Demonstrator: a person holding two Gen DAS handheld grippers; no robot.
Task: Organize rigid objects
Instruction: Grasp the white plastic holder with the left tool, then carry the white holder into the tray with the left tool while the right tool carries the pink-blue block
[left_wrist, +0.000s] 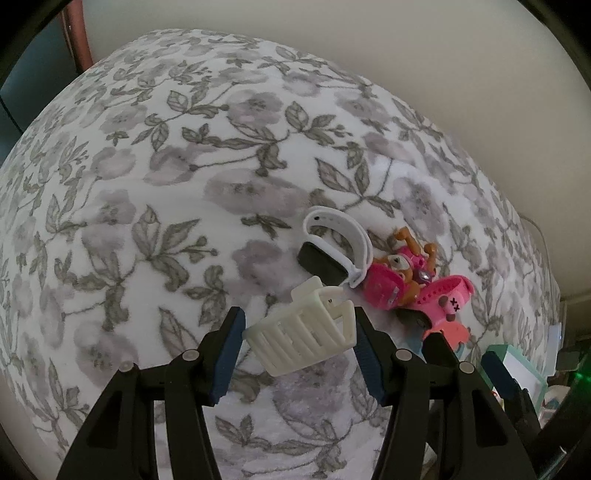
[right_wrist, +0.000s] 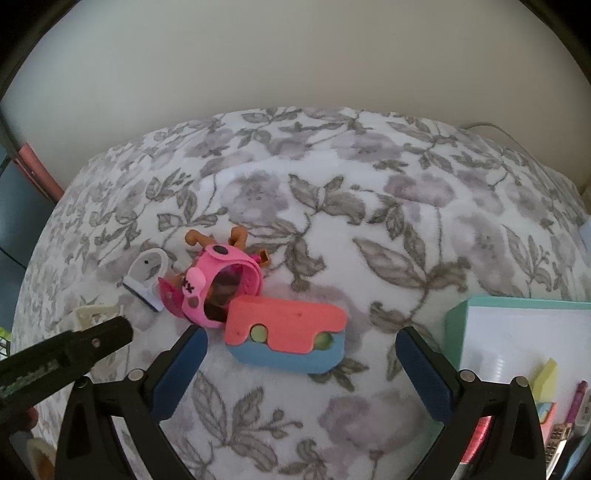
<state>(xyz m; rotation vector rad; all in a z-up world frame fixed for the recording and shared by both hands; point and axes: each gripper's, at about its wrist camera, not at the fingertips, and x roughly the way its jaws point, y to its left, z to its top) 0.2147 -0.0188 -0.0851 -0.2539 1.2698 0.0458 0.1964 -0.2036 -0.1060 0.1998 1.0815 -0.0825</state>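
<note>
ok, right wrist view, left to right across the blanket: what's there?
White watch → pink watch → coral-and-blue block → teal tray.

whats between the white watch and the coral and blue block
The pink watch with the brown toy figure, clearest in the right wrist view, lies between white watch and block.

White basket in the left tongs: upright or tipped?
Tipped. The basket hangs slanted between the left tongs, its slatted side facing the camera and its open top turned away toward the watches.
</note>
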